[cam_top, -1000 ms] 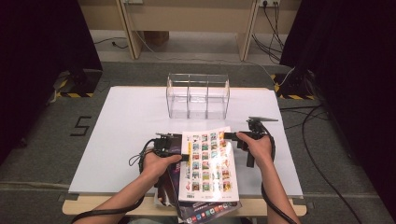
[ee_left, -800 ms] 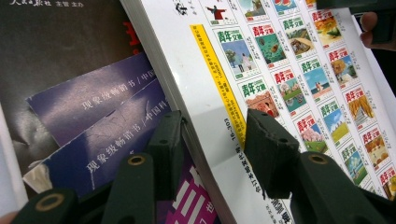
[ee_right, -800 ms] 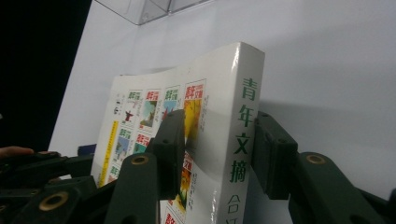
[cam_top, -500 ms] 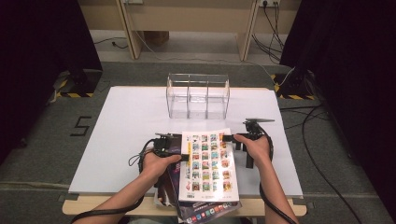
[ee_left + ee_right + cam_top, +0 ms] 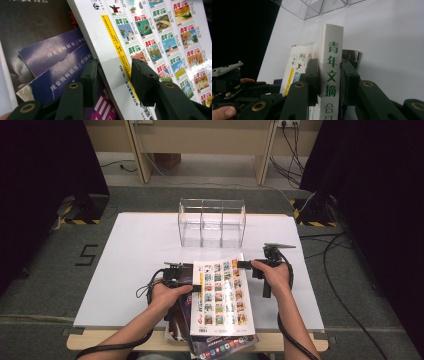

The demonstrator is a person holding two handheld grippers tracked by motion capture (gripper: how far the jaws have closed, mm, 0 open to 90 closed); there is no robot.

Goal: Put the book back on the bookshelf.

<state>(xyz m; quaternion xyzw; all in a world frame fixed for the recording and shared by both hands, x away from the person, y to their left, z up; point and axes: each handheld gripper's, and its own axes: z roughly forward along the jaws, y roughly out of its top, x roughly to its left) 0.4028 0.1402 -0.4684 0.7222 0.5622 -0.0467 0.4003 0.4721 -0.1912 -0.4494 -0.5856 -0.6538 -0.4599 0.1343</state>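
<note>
A: Status? Right hand-held gripper, jaws just closing, clamps the thick book at its spine; left hand-held gripper straddles the opposite edge.

B: Book sits atop the magazines at the surface's near edge. Risk: uneven lift drags them off.

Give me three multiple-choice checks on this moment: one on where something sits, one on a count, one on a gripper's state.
1. Where does the clear organizer stand?
A. beyond the books, toward the table's far edge
B. under the white book
C. on the floor

2. How many compartments does the organizer have?
A. one
B. three
C. five

3. What is the right gripper doing?
A. hanging open above the table
B. resting inside the organizer
C. clamping the white book by its spine

Answers:
1 A: the high view shows it past the book stack, apart from it.
2 B: two dividers split it in three.
3 C: the right gripper view shows both jaws, which have just been closing, against the spine's sides.
</note>
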